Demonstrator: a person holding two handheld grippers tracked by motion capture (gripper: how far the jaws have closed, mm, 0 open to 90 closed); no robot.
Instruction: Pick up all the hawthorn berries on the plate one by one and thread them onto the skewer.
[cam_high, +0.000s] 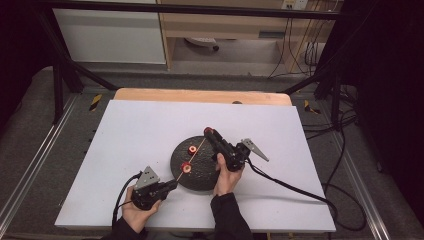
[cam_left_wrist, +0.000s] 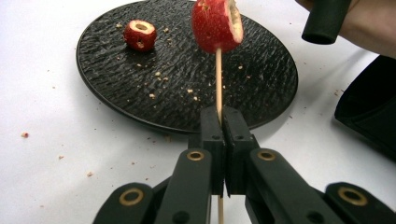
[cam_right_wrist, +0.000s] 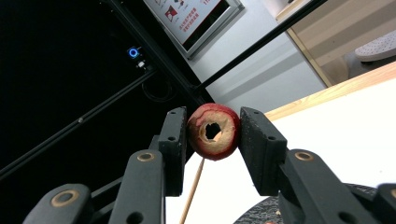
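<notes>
A black round plate (cam_high: 200, 177) lies mid-table. My left gripper (cam_high: 172, 185) (cam_left_wrist: 222, 112) is shut on a thin wooden skewer (cam_left_wrist: 218, 74) that slants up over the plate. One red cored fruit piece (cam_high: 186, 167) (cam_left_wrist: 215, 25) is threaded on the skewer. A second cored piece (cam_high: 192, 149) (cam_left_wrist: 140, 34) lies loose on the plate (cam_left_wrist: 187, 79). My right gripper (cam_high: 209, 132) (cam_right_wrist: 214, 133) is shut on a third red fruit ring (cam_right_wrist: 215, 131), held at the skewer's far tip. The skewer (cam_right_wrist: 194, 189) rises to just under that ring.
Crumbs are scattered over the plate and the white tabletop (cam_high: 135, 130). The right hand and dark sleeve (cam_left_wrist: 369, 107) hang beside the plate. A wooden strip (cam_high: 200, 95) borders the table's far edge. Cables (cam_high: 300, 187) trail across the table at the right.
</notes>
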